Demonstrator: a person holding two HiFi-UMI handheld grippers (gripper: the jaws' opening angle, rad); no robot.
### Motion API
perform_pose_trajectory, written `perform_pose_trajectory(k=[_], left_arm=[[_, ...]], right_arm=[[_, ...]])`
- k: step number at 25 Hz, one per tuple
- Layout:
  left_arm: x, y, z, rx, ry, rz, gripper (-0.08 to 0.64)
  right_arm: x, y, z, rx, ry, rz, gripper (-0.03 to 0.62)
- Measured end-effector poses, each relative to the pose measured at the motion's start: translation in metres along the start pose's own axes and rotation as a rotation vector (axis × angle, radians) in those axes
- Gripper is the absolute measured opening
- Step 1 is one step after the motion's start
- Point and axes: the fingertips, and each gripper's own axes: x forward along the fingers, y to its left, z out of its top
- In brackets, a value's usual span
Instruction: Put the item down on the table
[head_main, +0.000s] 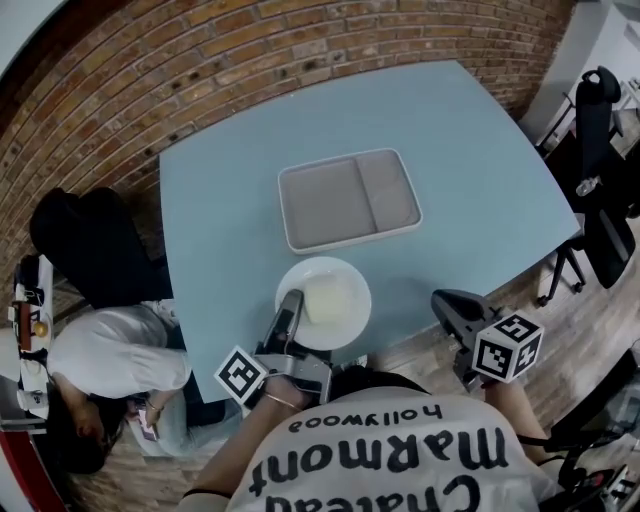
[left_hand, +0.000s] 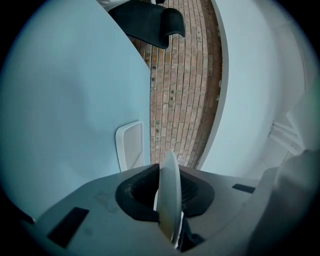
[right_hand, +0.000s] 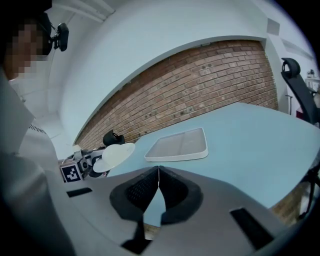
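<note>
Left gripper (head_main: 290, 303) jaws pinch plate (head_main: 343, 312) rim; right gripper (right_hand: 159, 172) closed, empty.

Brightness: bright and even in all three views, with a cool blue-grey cast.
Light source: diffuse. No single direction can be told, and the table (head_main: 480, 180) is lit alike from edge to edge.
Shadows: faint and soft-edged wherever they fall on the table.
Highlights: the plate (head_main: 322, 302) is the palest patch in the head view, nearly washed out.
Distortion: strong fisheye. The courses of the brick wall (head_main: 300, 40) bow at 12 o'clock, and both gripper views fall to black in their corners.
Focus: the tray (right_hand: 179, 144) is crisp near centre. The right gripper (right_hand: 158, 170) at 6 o'clock looks soft, as does the plate's rim in the left gripper view.
</note>
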Motion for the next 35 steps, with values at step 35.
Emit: perform_pose_trajectory(k=[35], left_arm=[[0.059,0.037,0.04,-0.005,-0.089,0.061,0.039]], right_arm=[[0.129,-0.002,0.034,-0.091,0.197,0.201,0.011]])
